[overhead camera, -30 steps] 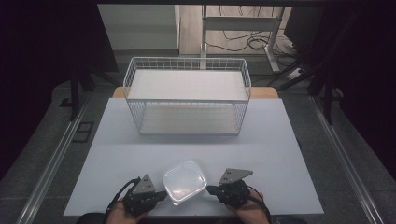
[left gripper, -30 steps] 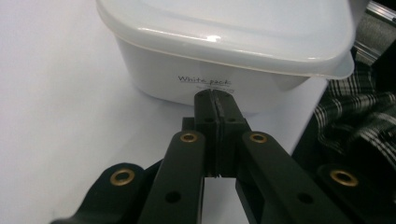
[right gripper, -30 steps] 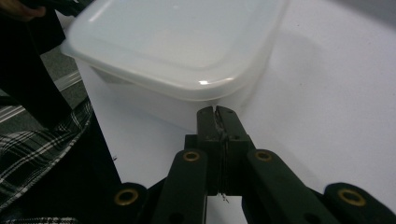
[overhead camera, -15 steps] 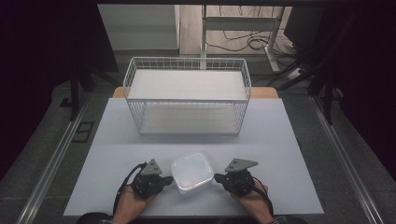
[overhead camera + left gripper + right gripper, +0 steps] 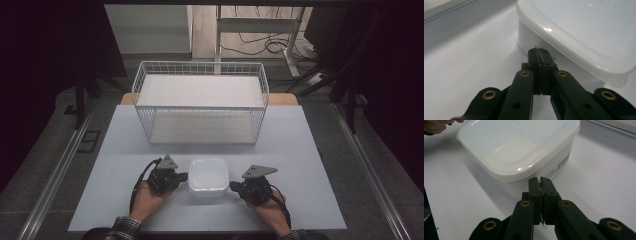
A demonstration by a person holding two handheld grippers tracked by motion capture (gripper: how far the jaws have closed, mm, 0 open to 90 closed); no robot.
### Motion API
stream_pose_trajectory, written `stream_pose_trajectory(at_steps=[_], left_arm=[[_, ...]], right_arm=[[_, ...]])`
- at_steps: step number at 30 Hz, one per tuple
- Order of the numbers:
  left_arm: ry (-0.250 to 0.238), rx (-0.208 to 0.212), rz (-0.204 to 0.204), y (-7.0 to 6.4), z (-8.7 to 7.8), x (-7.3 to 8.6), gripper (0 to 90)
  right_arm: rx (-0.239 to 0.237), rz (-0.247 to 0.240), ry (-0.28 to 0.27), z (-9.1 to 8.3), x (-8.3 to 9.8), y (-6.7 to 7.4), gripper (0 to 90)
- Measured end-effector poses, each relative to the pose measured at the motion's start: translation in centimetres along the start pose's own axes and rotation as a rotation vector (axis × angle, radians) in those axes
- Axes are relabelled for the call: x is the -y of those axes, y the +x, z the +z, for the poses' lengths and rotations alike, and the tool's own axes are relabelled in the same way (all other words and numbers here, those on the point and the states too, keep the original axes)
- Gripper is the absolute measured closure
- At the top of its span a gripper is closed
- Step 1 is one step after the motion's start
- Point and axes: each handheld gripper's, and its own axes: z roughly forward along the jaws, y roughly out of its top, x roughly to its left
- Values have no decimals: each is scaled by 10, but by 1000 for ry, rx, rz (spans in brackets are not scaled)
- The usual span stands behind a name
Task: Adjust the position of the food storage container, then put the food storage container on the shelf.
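I am working in what looks like a lab or test room. My white table point(image 5: 300, 165) stands on a grey floor point(image 5: 45, 165) in the middle of the frame, metal rails point(image 5: 60, 170) running along both its sides. At the upper centre, loose cables point(image 5: 260, 45) trail around a desk frame point(image 5: 250, 27); the edges are dark.

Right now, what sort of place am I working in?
Probably a lab or recording workspace, not a home: a plain white table holding just a wire basket and a lidded plastic container, loose cables on the floor behind, and dark surroundings.
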Motion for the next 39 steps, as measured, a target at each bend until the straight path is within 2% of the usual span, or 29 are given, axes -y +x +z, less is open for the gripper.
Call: stream_pose_trajectory(at_steps=[4, 7, 13, 17, 21, 26, 29, 31, 32, 39], left_arm=[[-6, 0, -2, 2, 0, 0, 882], [-21, -16, -6, 3, -9, 3, 839], [-46, -30, -7, 3, -25, 18, 662], [-57, -36, 22, 0, -30, 25, 487], [-71, -32, 27, -1, -31, 28, 317], [-82, 3, 30, -5, -29, 31, 124], [-104, 27, 25, -6, -29, 31, 70], [-109, 23, 29, -6, -29, 32, 45], [-106, 4, 39, -6, -29, 33, 33], [-153, -8, 15, 1, -31, 36, 2]], right_arm=[[3, -6, 0, 0, 0, -1, 866], [22, -25, -10, -3, -1, 0, 844], [31, -42, -34, -12, 2, -2, 754], [39, -70, -47, -14, 4, -2, 603], [54, -99, -42, -15, 9, -3, 406], [57, -99, -74, -18, 12, -8, 207], [60, -75, -101, -20, 13, -11, 110], [63, -68, -105, -20, 13, -12, 91], [76, -62, -97, -19, 14, -13, 57], [61, -36, -103, -19, 15, -17, 37]])
